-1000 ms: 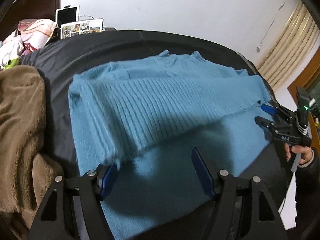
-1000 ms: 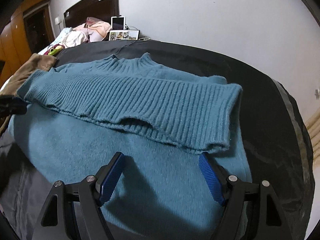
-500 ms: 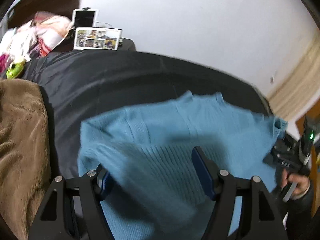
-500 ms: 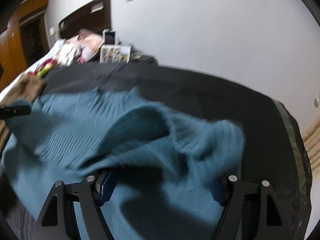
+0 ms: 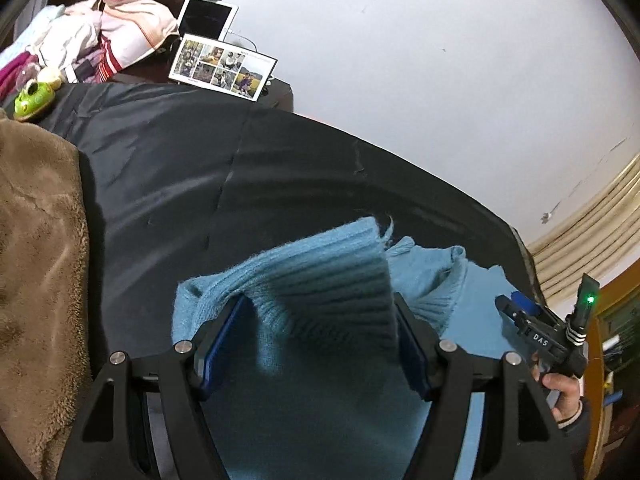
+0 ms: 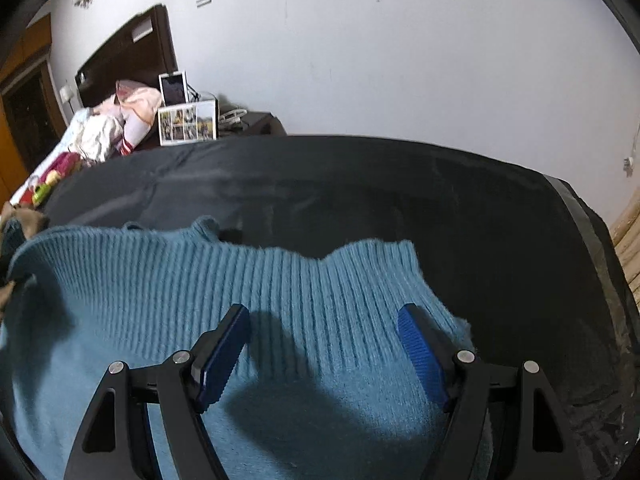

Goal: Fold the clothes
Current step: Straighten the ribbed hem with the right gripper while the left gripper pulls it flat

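Your blue sweater is a soft, fuzzy knit, ribbed in long parallel ridges on the upper fold and smoother and felted on the layer below, with a wavy, slightly frayed edge along the far side. It lies spread on a smooth black cover with a faint sheen (whether that is a bed or a worktop the views do not settle), beside a plush brown blanket at the left. Your left claw stands apart, its blue ridged pads either side of a raised hump of the ribbed fold; the cloth seems to brush the pads, though you cannot call it clamped. Your right claw is also spread wide, hovering just over the ribbed band, which runs across between and beyond its fingers. From the left camera, your right hand grips its black handle near the sweater's far corner.
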Demonstrator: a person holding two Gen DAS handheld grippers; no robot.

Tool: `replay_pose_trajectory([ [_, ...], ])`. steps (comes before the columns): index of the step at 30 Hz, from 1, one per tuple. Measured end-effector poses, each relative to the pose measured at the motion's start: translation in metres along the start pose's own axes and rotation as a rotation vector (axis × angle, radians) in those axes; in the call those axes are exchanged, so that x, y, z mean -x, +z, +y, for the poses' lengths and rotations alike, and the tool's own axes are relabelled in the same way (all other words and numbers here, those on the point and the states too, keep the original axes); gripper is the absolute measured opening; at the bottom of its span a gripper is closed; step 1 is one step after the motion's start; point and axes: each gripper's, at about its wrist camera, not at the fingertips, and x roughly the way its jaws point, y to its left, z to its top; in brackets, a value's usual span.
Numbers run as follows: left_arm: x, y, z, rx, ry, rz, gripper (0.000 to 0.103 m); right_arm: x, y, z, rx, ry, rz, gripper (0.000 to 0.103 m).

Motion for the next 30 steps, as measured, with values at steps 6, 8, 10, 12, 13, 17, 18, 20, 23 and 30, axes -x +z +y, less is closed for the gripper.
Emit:
replay_pose_trajectory([
  [6,0.014,0.004,0.005,0.091,-0.089,-0.056,0.074,0.021,-0.007,0.008,0.017,-0.031,-0.058,0.078],
  [8,0.019,0.006,0.008,0.118,-0.117,-0.075,0.075,0.027,-0.010,0.014,0.039,-0.038,-0.080,0.078],
  [10,0.027,0.007,0.011,0.129,-0.072,-0.117,0.079,0.030,-0.012,0.020,0.064,-0.037,-0.095,0.078],
  [12,0.034,0.007,0.013,0.131,-0.020,-0.149,0.080,0.031,-0.014,0.026,0.080,-0.031,-0.098,0.078],
  [13,0.035,0.007,0.014,0.131,-0.019,-0.148,0.080,0.031,-0.015,0.028,0.087,-0.027,-0.098,0.078],
  [17,0.027,-0.002,0.003,0.062,-0.016,-0.102,0.080,0.026,-0.019,0.033,0.103,-0.012,-0.079,0.078],
  [18,0.022,-0.005,-0.004,0.026,-0.010,-0.083,0.080,0.024,-0.020,0.035,0.109,-0.010,-0.073,0.078],
  [20,0.008,-0.016,-0.016,-0.039,0.001,-0.038,0.080,0.015,-0.023,0.035,0.122,-0.006,-0.036,0.078],
  [23,-0.008,-0.028,-0.026,-0.110,0.049,0.001,0.080,0.004,-0.030,0.033,0.145,0.008,0.000,0.079],
  [30,-0.022,-0.041,-0.023,-0.191,0.190,0.015,0.079,0.000,-0.031,0.029,0.159,0.031,-0.013,0.080],
])
